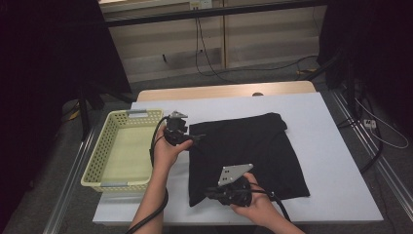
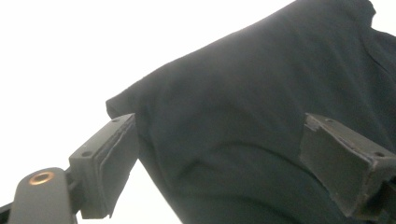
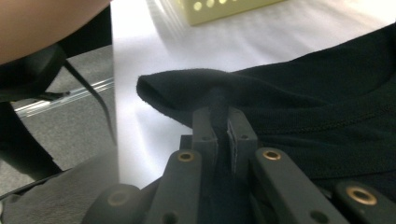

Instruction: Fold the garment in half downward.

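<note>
White bench [image 1: 336, 161]: right tongs [image 3: 223, 122] pinch black garment's [image 1: 248, 151] lower-left corner; left tongs [image 2: 219, 158], spread, straddle its upper-left corner.

Black cloth [image 1: 248, 156] — basket [image 1: 122, 148] alongside

A folded garment [image 1: 248, 156] lay on the middle of the table [image 1: 336, 161]. A basket [image 1: 104, 161] stood to its left at the table's left edge. The left gripper [image 1: 197, 137] was at the garment's far-left corner, the right gripper [image 1: 210, 191] at its near-left corner.
</note>
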The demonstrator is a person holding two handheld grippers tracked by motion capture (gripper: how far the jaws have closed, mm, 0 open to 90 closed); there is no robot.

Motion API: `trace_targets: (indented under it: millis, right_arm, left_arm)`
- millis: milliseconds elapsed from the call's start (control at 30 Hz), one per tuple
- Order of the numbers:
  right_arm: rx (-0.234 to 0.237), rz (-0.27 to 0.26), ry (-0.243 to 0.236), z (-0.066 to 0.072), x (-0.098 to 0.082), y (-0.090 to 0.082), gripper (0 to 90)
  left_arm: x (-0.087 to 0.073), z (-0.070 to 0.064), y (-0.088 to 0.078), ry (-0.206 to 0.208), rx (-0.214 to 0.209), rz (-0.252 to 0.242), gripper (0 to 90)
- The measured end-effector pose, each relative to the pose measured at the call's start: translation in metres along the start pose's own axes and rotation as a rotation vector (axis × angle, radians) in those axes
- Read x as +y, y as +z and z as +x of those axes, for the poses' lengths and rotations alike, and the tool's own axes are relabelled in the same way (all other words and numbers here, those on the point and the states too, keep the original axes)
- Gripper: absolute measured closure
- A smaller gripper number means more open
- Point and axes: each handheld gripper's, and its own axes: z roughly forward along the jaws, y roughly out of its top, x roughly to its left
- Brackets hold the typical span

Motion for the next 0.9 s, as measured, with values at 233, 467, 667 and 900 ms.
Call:
trace_targets:
  millis: [233,467,667,900]
  right_arm:
    - [0.014,-0.003,-0.001,-0.002,0.0,-0.001,84.9]
    - [0.012,-0.002,-0.007,-0.002,-0.001,0.0,84.8]
    - [0.01,-0.003,-0.01,-0.003,-0.001,0.001,84.8]
    - [0.01,-0.01,-0.01,-0.003,-0.001,-0.002,84.8]
  left_arm:
    - [0.004,0.018,0.017,-0.022,0.025,0.016,18.0]
    - [0.003,0.029,0.032,-0.068,0.039,0.019,19.7]
    - [0.004,0.034,0.038,-0.072,0.055,0.022,21.2]
    - [-0.002,0.037,0.047,-0.082,0.089,0.043,23.5]
